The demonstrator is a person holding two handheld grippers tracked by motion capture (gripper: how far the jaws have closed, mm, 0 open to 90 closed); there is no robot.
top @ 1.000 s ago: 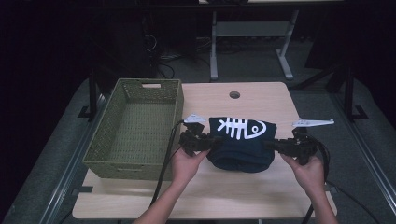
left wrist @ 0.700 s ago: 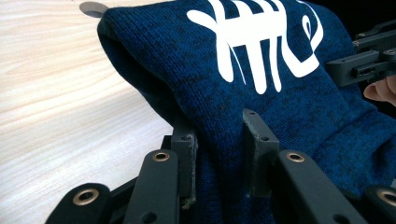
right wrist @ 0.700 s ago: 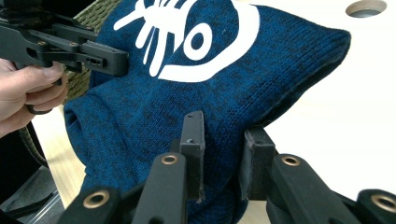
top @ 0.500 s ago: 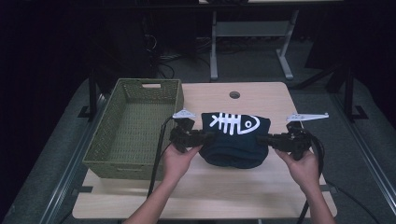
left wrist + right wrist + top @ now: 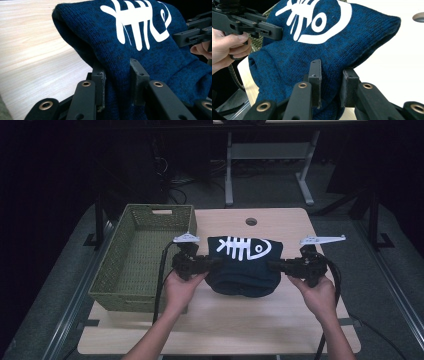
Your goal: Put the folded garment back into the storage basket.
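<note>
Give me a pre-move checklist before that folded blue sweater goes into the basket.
1. Left hand-held gripper shut on the sweater: ok.
2. Right hand-held gripper shut on the sweater's other side: ok.
3. Sweater folded, fish print up: ok.
4. Basket has room: ok, nothing lies inside.
5. Sweater fully lifted off the table: cannot tell; its lower edge hangs close to the wood.
6. Cable clear of the basket rim: not ok, the left one runs along it.

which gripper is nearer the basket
Left. The left gripper grips the sweater's left edge right beside the basket's right wall; the right gripper grips the sweater's far edge, a full garment width farther off.
</note>
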